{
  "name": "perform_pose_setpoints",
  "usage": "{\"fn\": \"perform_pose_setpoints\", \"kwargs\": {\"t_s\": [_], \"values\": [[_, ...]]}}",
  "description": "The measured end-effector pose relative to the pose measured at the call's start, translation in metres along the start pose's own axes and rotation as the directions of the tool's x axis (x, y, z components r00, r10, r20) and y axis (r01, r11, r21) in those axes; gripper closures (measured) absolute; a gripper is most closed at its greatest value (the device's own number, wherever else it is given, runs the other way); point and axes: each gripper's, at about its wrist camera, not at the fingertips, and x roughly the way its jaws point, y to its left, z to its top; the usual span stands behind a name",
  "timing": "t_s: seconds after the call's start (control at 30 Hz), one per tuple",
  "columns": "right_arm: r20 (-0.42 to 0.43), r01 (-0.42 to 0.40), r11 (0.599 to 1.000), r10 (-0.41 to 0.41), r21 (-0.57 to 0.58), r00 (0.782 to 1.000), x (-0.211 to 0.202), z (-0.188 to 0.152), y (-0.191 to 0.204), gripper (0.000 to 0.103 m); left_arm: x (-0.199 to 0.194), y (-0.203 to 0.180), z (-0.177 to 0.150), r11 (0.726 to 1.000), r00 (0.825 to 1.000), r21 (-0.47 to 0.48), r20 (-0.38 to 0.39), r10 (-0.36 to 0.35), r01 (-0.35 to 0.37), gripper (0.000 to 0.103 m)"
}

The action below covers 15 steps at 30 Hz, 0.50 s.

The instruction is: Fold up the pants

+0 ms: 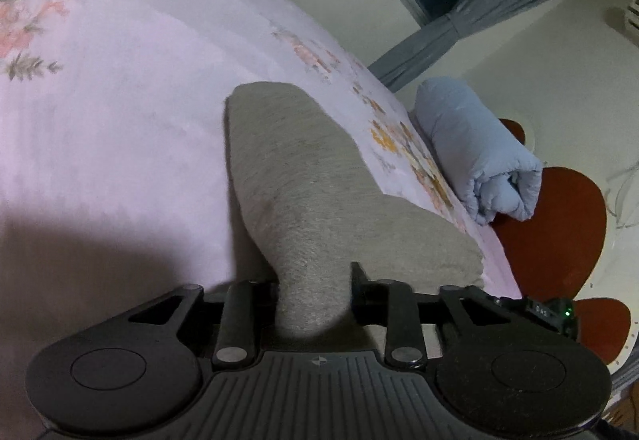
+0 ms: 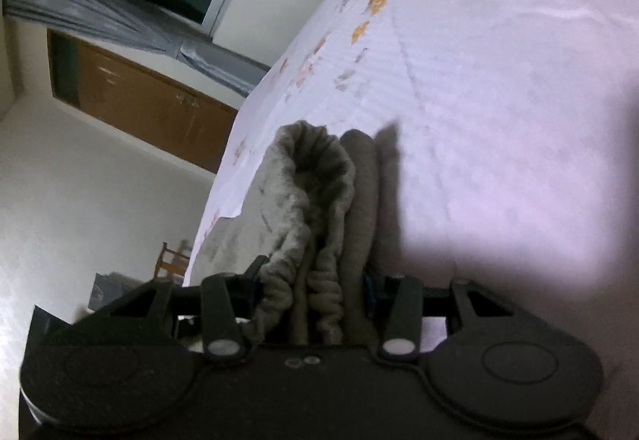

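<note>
**Folded pants to be set down flat on the bed**

The grey pants (image 1: 303, 192) are held between both tools above the floral bedsheet (image 1: 120, 100), near its edge. In the left wrist view the left gripper (image 1: 313, 288) is seen with a thick fold of the fabric between its jaws; the cloth fills the gap, yet whether the pads truly press on it cannot be told. In the right wrist view the right gripper (image 2: 315, 292) is clamped on the bunched elastic waistband and several stacked layers of the pants (image 2: 319, 200).

The step in hand is judged to be the laying down of an already folded bundle. It is best done if both ends are lowered level with each other, so that the layers are not sheared apart. The far fold should be brought onto the sheet first, and the held ends eased down after it. The bundle should be kept well inside the bed's edge, since the rolled blue blanket (image 1: 479, 152) and the red seat (image 1: 559, 232) lie just beyond it. The jaws should be spread only once the cloth is borne by the bed, and the tools drawn straight back, so that no layer is dragged out.
</note>
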Motion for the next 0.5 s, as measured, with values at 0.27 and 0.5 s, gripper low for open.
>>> {"fn": "perform_pose_setpoints", "kwargs": {"t_s": [0.27,0.5], "values": [[0.118,0.136,0.99,-0.132,-0.027,0.984,-0.048,0.01,0.023,0.033,-0.038,-0.021,0.012,0.992,0.99,-0.017,0.07,0.126,-0.125,0.012],[0.269,0.354,0.856,-0.265,-0.377,0.926,-0.072,-0.011,0.104,0.031,-0.067,-0.092,0.009,0.854,0.863,0.179,0.241,0.444,-0.489,0.01]]}}
